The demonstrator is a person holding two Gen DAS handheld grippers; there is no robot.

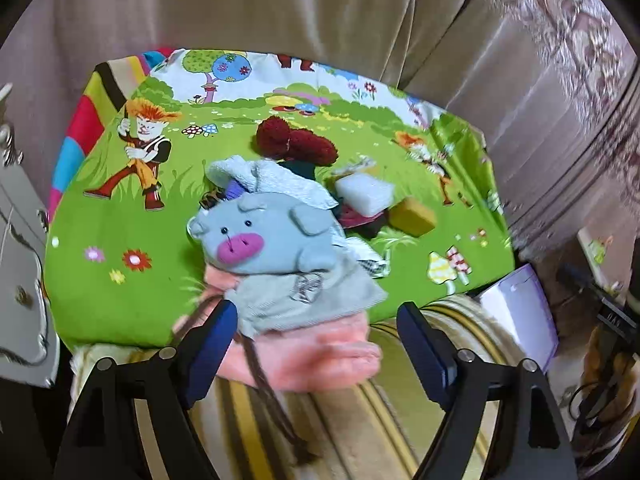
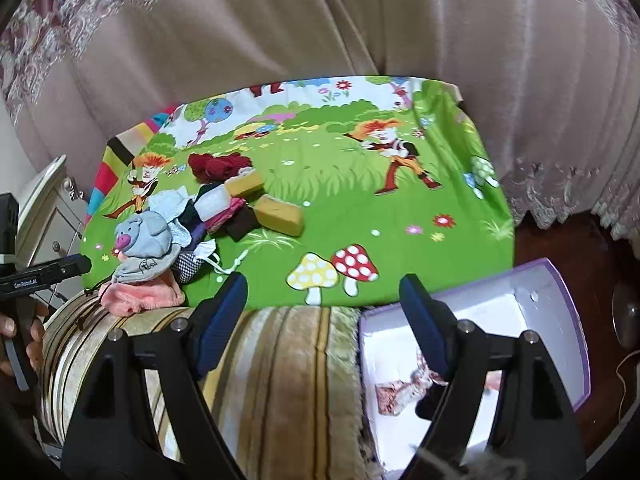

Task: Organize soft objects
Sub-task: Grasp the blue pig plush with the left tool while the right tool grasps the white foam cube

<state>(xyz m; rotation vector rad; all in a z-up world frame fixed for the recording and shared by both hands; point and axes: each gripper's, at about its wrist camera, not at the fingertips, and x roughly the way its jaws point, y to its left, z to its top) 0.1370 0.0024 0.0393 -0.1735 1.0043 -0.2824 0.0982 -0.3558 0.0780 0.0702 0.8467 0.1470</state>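
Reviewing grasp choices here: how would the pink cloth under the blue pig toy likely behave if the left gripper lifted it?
The pink cloth lies in soft folds and droops over the bed edge, so it would probably hang limp. The blue pig toy rests on it and would likely slide or tumble off. The open left gripper straddles it; a pinch may catch only one fold.

Sheet [image 2: 344,216]: bright green, printed with cartoon figures, flowers, spotted mushrooms; pig toy [image 1: 264,240]: pale blue, purple-pink snout, black dot eyes; towel [image 1: 316,360]: salmon pink; yarn ball [image 1: 294,142]: dark red; sponges [image 2: 280,212]: mustard yellow; box [image 2: 516,312]: white inside, lilac rim; blanket [image 2: 280,380]: beige with yellow and brown stripes; curtain [image 2: 280,32]: taupe
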